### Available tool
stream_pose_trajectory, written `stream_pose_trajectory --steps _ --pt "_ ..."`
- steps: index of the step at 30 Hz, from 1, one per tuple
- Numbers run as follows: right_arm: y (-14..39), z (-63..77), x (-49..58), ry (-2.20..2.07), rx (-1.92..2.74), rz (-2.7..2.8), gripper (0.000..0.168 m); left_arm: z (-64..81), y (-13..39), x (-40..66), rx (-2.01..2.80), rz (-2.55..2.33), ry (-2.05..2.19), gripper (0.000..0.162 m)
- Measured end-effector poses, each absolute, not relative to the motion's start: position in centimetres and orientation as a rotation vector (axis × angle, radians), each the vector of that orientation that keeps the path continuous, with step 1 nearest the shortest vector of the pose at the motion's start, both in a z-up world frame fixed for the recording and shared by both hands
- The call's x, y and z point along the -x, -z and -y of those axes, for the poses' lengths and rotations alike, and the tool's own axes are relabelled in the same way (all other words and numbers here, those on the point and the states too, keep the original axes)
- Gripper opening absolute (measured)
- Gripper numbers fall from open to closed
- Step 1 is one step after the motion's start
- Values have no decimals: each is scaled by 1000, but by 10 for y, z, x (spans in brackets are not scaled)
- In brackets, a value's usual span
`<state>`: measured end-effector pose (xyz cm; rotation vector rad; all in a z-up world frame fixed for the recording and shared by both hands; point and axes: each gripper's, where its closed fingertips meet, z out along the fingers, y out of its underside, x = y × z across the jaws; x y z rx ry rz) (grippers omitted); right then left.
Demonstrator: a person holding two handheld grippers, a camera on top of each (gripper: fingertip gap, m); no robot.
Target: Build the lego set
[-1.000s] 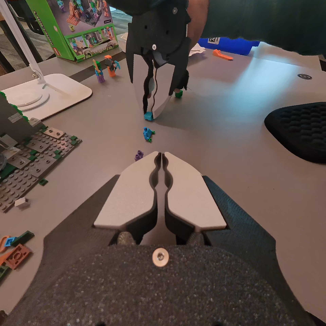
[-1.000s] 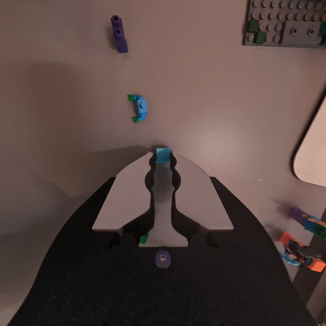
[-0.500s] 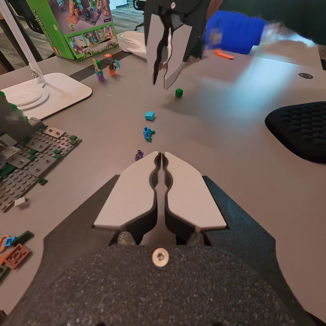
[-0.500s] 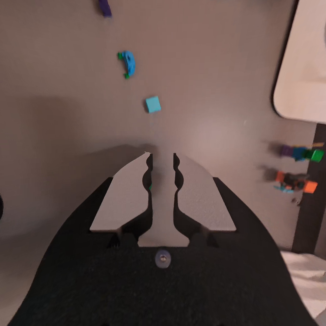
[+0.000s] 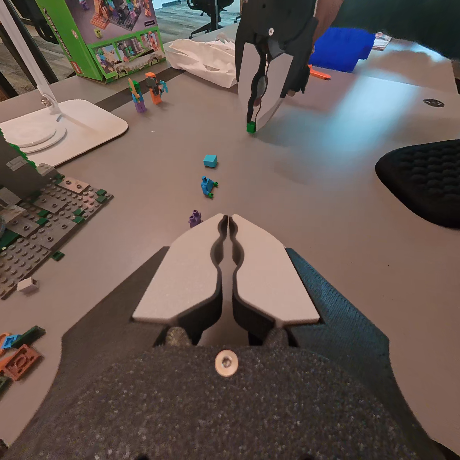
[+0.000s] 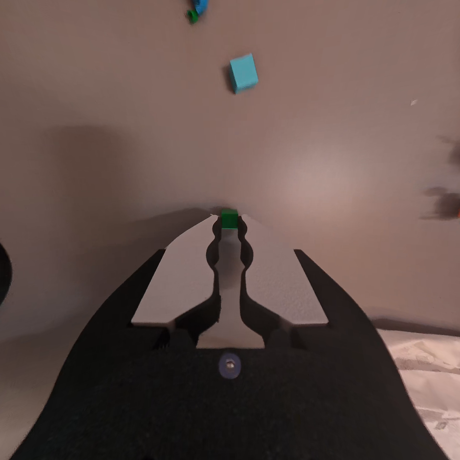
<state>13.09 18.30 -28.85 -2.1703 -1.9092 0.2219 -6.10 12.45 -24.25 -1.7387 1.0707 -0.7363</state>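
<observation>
1. Grey desk (image 5: pixel 323 224) carries scattered toy-brick parts. A line of three small pieces runs away from the left gripper (image 5: pixel 228 219): purple piece (image 5: pixel 195 218) just beside its tips, blue piece with green ends (image 5: pixel 207 186) farther out, teal cube (image 5: pixel 210 160) beyond that.
2. Left side of the desk: grey studded base plate (image 5: pixel 37 219) with green bits; loose flat pieces (image 5: pixel 17 358) near the edge; a small white block (image 5: pixel 27 285).
3. Far side: green set box (image 5: pixel 104 37), two small figures (image 5: pixel 146 93) standing upright, white lamp base (image 5: pixel 62 124), crumpled white bag (image 5: pixel 204 59), blue object (image 5: pixel 341 48), orange tool (image 5: pixel 318 74). Black mesh pad (image 5: pixel 423 181) at right.
4. Nothing lies between the teal cube and the green cube (image 6: pixel 229 221).
5. Left gripper: clenched, tips nearly touching, nothing between them, low over the desk.
6. Right gripper (image 6: pixel 229 219): pointing steeply down, tips pinching the green cube from both sides; the cube sits at desk level, past the teal cube.
7. Green cube is roughly equal-sided, no long axis; one flat face is toward the right wrist camera.
</observation>
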Motion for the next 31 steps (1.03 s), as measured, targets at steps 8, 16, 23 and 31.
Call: stream_pose_trajectory --steps 8,16,23,31 --pt "262 -160 -68 -306 1906 1982 12 -126 246 60 1753 -1067 735 6" --pt "261 -150 -36 -354 1814 2009 12 -153 245 53 1762 -1066 689 22" --pt "259 -146 -41 -353 1812 1989 12 -178 271 34 1879 -1253 599 29" --pt "257 -138 -57 -355 1840 1942 12 -187 291 18 1973 -1402 555 30"
